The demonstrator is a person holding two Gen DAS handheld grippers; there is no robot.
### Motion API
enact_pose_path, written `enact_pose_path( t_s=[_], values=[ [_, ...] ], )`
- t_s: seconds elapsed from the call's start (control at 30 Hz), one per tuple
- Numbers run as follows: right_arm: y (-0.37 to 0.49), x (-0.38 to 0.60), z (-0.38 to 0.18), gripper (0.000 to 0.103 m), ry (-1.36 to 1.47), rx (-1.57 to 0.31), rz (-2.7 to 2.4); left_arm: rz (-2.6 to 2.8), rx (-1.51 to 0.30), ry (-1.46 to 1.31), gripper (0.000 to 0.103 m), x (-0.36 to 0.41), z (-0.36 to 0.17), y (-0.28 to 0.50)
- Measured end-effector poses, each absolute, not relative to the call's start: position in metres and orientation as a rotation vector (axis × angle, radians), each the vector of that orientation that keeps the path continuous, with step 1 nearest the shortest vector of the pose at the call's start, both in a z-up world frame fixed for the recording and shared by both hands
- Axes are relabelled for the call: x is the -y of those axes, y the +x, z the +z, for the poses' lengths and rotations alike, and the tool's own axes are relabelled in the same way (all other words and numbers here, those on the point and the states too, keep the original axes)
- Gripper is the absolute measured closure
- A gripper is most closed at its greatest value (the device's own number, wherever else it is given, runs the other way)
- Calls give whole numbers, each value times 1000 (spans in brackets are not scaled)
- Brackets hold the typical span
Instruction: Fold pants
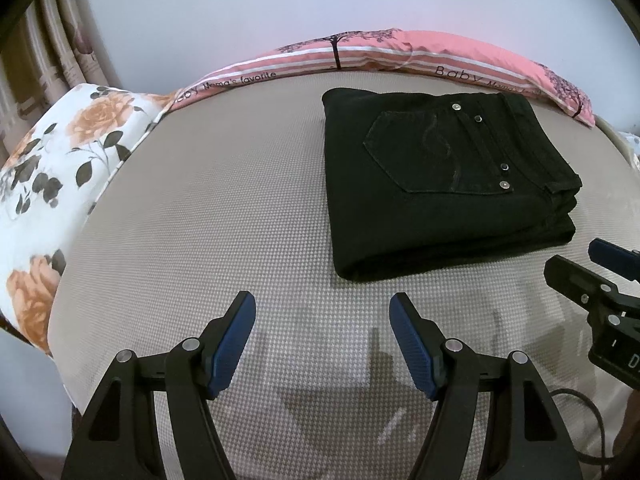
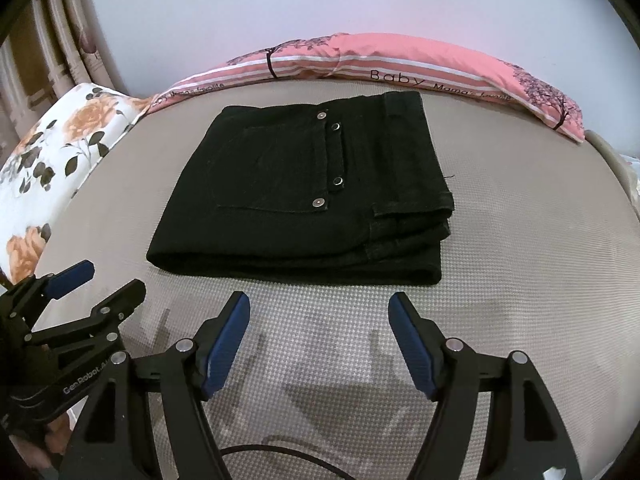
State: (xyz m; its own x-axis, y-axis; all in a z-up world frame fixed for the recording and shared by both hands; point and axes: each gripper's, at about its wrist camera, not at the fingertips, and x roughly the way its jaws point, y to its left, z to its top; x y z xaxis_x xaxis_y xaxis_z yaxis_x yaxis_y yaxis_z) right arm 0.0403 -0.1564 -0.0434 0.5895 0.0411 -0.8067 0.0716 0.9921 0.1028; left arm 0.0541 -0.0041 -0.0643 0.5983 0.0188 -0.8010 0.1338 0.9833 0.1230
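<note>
Black pants (image 1: 440, 184) lie folded into a thick rectangle on the grey mattress (image 1: 220, 220), back pocket and metal rivets facing up. In the right wrist view the pants (image 2: 304, 188) lie straight ahead. My left gripper (image 1: 322, 308) is open and empty, hovering above the mattress in front of and left of the pants. My right gripper (image 2: 319, 306) is open and empty, just in front of the pants' near edge. Each gripper shows in the other's view: the right one (image 1: 580, 260) at the right edge, the left one (image 2: 108, 276) at the lower left.
A pink striped pillow (image 1: 400, 52) lies along the far edge of the mattress by the wall. A floral pillow (image 1: 60, 168) sits at the left. Curtains (image 1: 44, 40) hang at far left. A black cable (image 2: 280, 456) trails on the mattress near me.
</note>
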Motion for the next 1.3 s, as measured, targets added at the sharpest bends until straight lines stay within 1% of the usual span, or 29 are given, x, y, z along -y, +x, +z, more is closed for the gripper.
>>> enact_pose_path(
  t_s=[0.5, 1.3],
  values=[
    [42, 156, -54, 33, 131, -982, -6, -67, -938, 188, 33, 5, -68, 55],
    [42, 156, -56, 33, 139, -995, -8, -75, -953, 193, 33, 2, -74, 57]
  ],
)
